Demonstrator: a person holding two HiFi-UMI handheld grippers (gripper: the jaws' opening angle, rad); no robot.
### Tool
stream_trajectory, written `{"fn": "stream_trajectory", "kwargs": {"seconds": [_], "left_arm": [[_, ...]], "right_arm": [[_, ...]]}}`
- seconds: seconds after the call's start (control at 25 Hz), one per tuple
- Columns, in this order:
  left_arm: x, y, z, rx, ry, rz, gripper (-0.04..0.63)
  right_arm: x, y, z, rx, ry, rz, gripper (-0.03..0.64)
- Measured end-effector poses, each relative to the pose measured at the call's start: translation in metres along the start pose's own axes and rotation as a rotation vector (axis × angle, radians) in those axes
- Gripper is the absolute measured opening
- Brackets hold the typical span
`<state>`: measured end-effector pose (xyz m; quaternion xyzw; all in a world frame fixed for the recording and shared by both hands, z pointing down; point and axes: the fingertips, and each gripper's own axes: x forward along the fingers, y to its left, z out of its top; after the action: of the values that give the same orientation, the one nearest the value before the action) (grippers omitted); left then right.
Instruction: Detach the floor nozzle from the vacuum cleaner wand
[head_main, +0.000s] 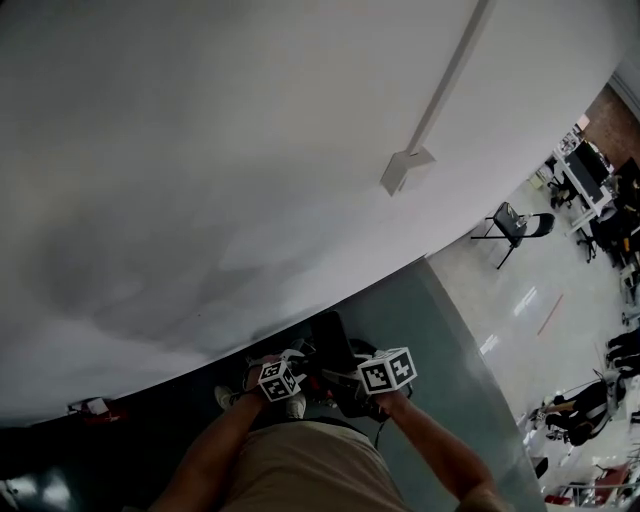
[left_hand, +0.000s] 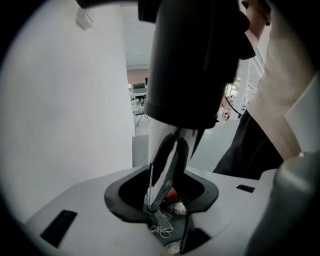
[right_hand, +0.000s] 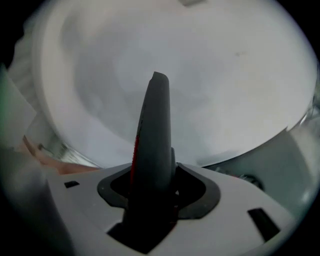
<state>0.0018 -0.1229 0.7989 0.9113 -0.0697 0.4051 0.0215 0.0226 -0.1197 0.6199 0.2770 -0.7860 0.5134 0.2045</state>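
the left hand-held gripper (head_main: 292, 368) and the right hand-held gripper (head_main: 365, 380) sit low and close together at the foot of a white wall (head_main: 200, 150), over a grey-green floor (head_main: 440, 330), with the dark vacuum cleaner (head_main: 335, 355) between them. the floor nozzle itself cannot be picked out there. in the left gripper view the jaws stand partly closed on the shiny vacuum cleaner wand (left_hand: 159, 137), which runs up into a bulky black body (left_hand: 192, 60) that blocks most of what is ahead. a white-laced shoe (left_hand: 161, 227) shows below the jaws, with beige cloth (left_hand: 290, 100) crowding in from the right. in the right gripper view the jaws are fairly wide and filled by a dark red-edged part (right_hand: 152, 130); whether this is the nozzle is unclear. the person's beige trousers (head_main: 300, 460) hide the floor under the hands. a conduit (head_main: 450, 75) runs down the wall to a small box (head_main: 405, 170). well apart stand a folding chair (head_main: 515, 225) and desks (head_main: 590, 180).
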Motion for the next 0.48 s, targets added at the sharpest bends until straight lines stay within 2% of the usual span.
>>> {"fn": "stream_trajectory", "kwargs": {"seconds": [0.04, 0.08, 0.12, 0.2, 0.24, 0.28, 0.36, 0.4, 0.48], "left_arm": [[0.001, -0.002, 0.001, -0.013, -0.003, 0.012, 0.156], [0.004, -0.003, 0.003, -0.020, -0.001, 0.023, 0.156], [0.007, -0.002, 0.004, -0.021, 0.004, 0.028, 0.156], [0.009, 0.002, 0.004, -0.018, 0.020, 0.031, 0.156], [0.009, 0.005, 0.003, -0.021, 0.025, 0.033, 0.156], [0.008, 0.005, 0.004, -0.029, 0.024, 0.037, 0.156], [0.011, 0.002, 0.008, -0.044, 0.021, 0.045, 0.156], [0.014, 0.000, 0.011, -0.045, 0.029, 0.046, 0.156], [0.017, 0.002, 0.012, -0.038, 0.049, 0.038, 0.156]], "right_arm": [[-0.002, -0.003, 0.000, 0.052, -0.012, 0.071, 0.225], [-0.005, -0.006, 0.000, 0.080, -0.021, 0.101, 0.225], [-0.008, -0.007, 0.001, 0.058, -0.018, 0.064, 0.225], [-0.009, -0.005, 0.003, -0.087, 0.016, -0.103, 0.226], [-0.008, -0.006, 0.003, -0.127, 0.027, -0.128, 0.227], [-0.008, -0.009, 0.004, -0.110, 0.024, -0.087, 0.226], [-0.015, -0.016, 0.004, -0.010, 0.001, 0.028, 0.225], [-0.018, -0.017, 0.003, -0.006, -0.003, 0.012, 0.225], [-0.021, -0.015, 0.004, -0.123, 0.017, -0.131, 0.225]]}}
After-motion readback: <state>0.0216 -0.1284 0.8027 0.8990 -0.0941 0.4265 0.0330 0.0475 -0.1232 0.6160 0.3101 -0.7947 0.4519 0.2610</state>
